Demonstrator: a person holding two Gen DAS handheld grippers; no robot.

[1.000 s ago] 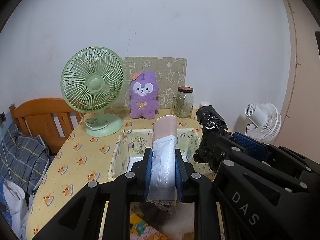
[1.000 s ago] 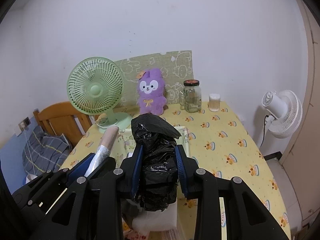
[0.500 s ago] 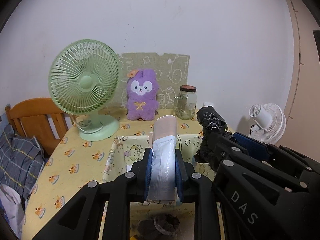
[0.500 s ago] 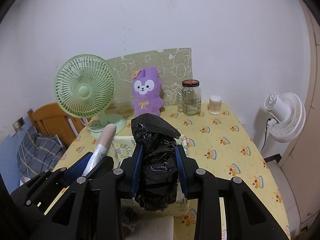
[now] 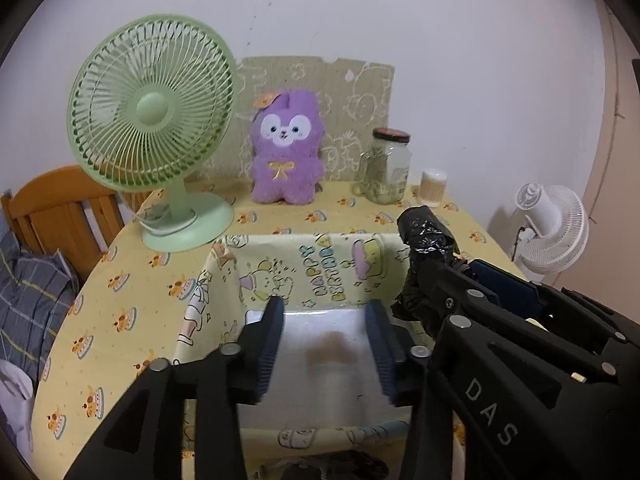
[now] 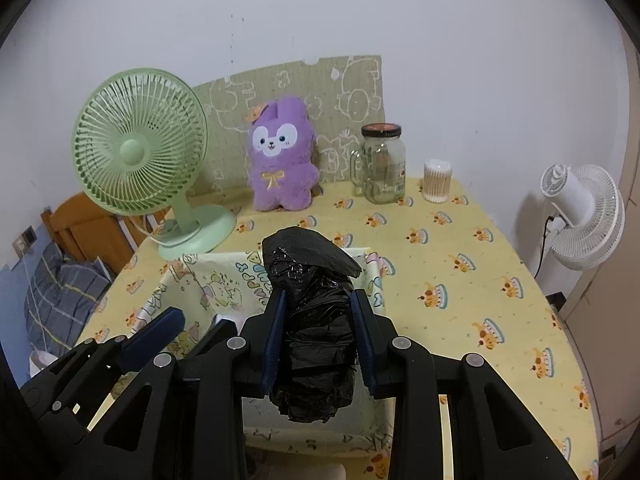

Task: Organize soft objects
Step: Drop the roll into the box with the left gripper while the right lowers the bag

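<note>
Left hand-held gripper [image 5: 324,344]: jaws just opened, pale roll [image 5: 326,354] dropping blurred into fabric bin [image 5: 224,276] | right hand-held gripper [image 6: 318,344]: clamps black bag roll [image 6: 314,320] above bin | next: release it likewise.

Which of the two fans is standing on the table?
The green fan, standing on the yellow tablecloth left of the purple plush. The white fan stands beyond the table's right edge, plugged in by the wall.

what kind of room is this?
Probably a home, maybe a bedroom or living corner. A table under a cartoon-cake cloth holds a green fan, a purple plush and a jar; a wooden chair with plaid fabric stands beside it.
</note>
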